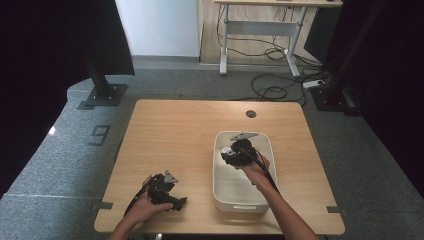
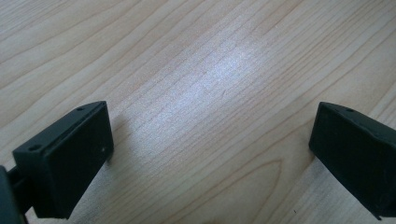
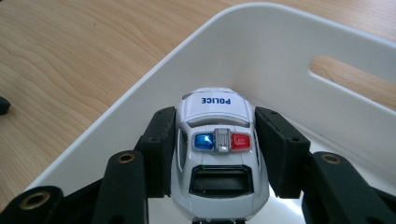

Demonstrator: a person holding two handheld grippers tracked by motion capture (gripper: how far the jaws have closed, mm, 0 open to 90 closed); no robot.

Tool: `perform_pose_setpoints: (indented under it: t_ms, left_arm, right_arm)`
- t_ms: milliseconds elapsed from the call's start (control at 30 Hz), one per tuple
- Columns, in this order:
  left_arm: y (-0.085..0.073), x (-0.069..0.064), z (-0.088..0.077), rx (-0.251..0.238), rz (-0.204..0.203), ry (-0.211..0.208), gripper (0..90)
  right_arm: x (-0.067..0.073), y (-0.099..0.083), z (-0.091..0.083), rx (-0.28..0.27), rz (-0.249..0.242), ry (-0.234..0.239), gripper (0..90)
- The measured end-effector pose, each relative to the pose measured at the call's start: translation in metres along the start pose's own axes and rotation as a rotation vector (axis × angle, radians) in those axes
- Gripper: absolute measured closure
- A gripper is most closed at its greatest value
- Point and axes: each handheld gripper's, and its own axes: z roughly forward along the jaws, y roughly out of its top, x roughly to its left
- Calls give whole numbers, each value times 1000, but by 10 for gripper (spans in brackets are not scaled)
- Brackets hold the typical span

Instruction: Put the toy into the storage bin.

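At the near left of the surface (image 1: 170,125), the left hand-held gripper (image 1: 172,202) rests low over bare wood, its jaws standing wide apart with nothing between them, well apart from the work. To the right and a little farther off, the right hand-held gripper (image 3: 215,144) is clamped on the toy police car (image 3: 217,140), one pad pressed against each flank, so the car's long axis runs straight out along the jaws, with the POLICE lettering at the far end and the red and blue light bar across the middle of the roof. In the high view the right hand-held gripper (image 1: 235,155) hangs inside the far half of the white bin (image 1: 220,190), which stands on the right half of the surface with its long side running near to far. The car sits close to the bin's far left corner, above the bin's floor; whether it touches the floor I cannot tell. My judgement is that the coming move turns on the drop straight below the car: lowering and parting the jaws would leave it inside the bin.
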Motion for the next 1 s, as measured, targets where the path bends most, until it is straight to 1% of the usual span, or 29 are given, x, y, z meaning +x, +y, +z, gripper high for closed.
perform_pose_setpoints:
  t_ms: [100,300,400,567,700,800,900,1000]
  left_arm:
    - [0,0,0,0,1,0,0]
    - [0,0,0,-1,2,0,0]
    - [0,0,0,-1,2,0,0]
    - [0,0,0,0,1,-1,0]
    - [0,0,0,0,1,-1,0]
    - [0,0,0,-1,1,-1,0]
    - [0,0,0,-1,1,-1,0]
    - [0,0,0,-1,1,-1,0]
  right_arm:
    - [2,-1,5,14,-9,3,502]
    - [4,-4,13,39,-11,-3,502]
    - [4,-6,16,47,-15,-8,502]
    - [2,-9,21,77,-12,-14,502]
    - [1,-11,23,86,-15,-14,502]
    - [1,-13,27,106,-17,-19,502]
    - [1,-14,30,125,-31,-25,502]
    - [0,-15,33,134,-21,-21,501]
